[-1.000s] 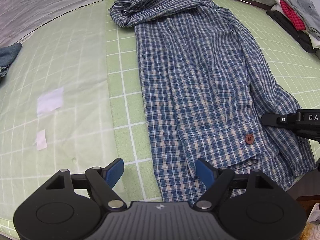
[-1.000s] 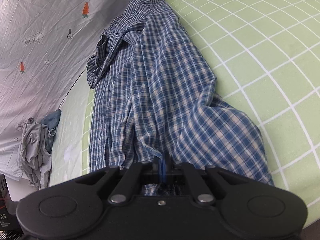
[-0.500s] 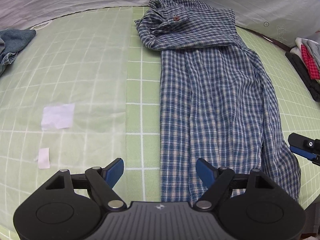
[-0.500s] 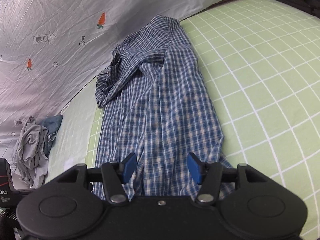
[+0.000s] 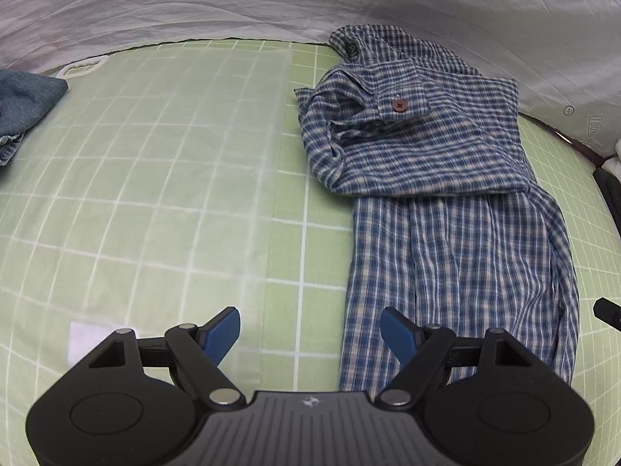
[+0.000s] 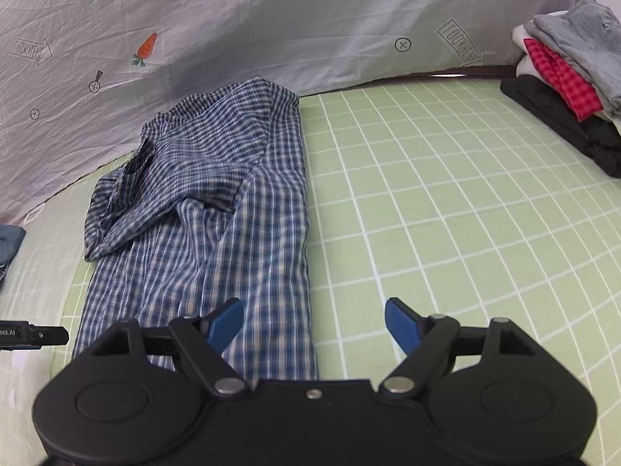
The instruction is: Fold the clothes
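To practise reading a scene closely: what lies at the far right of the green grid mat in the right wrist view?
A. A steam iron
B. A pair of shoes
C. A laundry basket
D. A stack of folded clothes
D: a stack of folded clothes, grey on top, red check and black below, sits on the mat, apart from the plaid shirt.

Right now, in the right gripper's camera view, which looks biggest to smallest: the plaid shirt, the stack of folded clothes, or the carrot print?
1. plaid shirt, though nearer the camera
2. stack of folded clothes
3. carrot print, clearly smallest
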Motion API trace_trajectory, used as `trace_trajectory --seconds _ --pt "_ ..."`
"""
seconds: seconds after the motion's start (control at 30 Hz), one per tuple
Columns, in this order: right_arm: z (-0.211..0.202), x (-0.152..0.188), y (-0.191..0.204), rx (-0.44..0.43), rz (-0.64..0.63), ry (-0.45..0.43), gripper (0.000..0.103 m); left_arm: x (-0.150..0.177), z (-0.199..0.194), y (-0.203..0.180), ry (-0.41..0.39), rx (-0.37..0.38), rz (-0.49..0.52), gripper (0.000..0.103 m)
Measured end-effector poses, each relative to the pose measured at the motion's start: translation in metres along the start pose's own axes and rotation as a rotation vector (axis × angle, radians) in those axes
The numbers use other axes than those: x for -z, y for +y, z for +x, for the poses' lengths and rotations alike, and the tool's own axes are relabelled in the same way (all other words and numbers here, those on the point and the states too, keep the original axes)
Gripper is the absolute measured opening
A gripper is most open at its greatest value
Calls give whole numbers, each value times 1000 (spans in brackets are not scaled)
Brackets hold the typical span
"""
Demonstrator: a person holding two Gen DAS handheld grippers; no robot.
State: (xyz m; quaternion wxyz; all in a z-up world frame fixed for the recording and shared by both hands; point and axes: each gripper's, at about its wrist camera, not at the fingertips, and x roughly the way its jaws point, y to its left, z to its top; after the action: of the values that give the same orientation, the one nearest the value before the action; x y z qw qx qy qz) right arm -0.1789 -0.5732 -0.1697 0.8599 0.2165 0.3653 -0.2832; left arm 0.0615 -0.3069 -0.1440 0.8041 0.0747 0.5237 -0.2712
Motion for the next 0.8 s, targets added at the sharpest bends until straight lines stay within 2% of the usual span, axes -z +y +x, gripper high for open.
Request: trace_trajectory --seconds 0.2,0.3,0.43,0.57,0.6,0.63,0.67,0.7,0.73,0.77,0.8 --pt "56 -79 5 -40 24 -54 79 -60 30 4 -34 3 10 80" --pt "91 -118 16 -83 25 -58 71 -86 44 11 -54 -1 17 80" --pt "138 -150 30 -171 -6 -62 67 -112 67 12 -67 -10 56 80" --pt "182 -165 45 -194 -52 -18 67 -125 85 13 -62 10 52 80" --pt "191 -168 47 -196 -63 -6 65 -127 88 12 -65 10 53 78" --pt "200 -170 50 -199 -74 5 51 -128 90 11 -71 8 56 78" --pt "206 -172 50 -200 -84 14 32 -130 92 9 -82 0 60 74" --pt "209 -173 49 -209 -79 11 27 -131 93 7 -96 -4 69 63" --pt "211 -174 47 -217 -74 7 14 -132 94 5 -107 -3 77 54" --pt "211 -176 43 -234 -56 -7 4 -134 95 4 -110 19 80 28" --pt "210 -177 39 -248 -40 -19 4 -135 95 3 -110 38 74 12"
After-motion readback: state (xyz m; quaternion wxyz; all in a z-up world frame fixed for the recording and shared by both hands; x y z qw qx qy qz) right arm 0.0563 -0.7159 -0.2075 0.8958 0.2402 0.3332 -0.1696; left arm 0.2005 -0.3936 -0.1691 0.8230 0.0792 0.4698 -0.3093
